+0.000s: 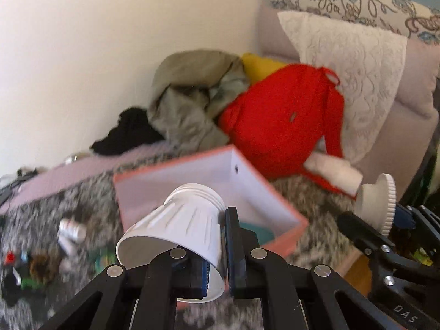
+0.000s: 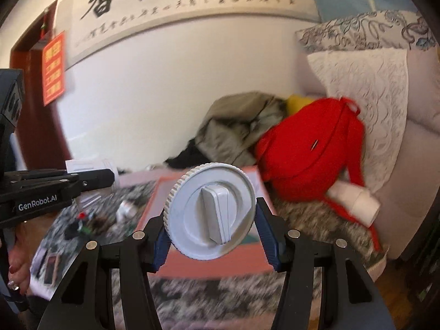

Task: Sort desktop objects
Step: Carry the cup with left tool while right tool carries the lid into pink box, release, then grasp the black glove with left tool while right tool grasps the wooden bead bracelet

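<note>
My left gripper (image 1: 220,253) is shut on the wall of a white ribbed cup (image 1: 178,231), held tilted above the front edge of a pink box (image 1: 286,209) with a white inside. My right gripper (image 2: 211,231) is shut on a white round lid (image 2: 210,211) with a raised handle, held above the same pink box (image 2: 154,203). The lid and right gripper also show at the right of the left wrist view (image 1: 381,203). The left gripper with the cup shows at the left of the right wrist view (image 2: 93,177).
Small items (image 1: 71,232) lie scattered on the grey patterned cover left of the box. A red bag (image 1: 283,121), olive clothing (image 1: 189,96), black cloth and pillows (image 1: 354,77) pile up behind the box against the wall. A white roll (image 2: 354,196) lies by the bag.
</note>
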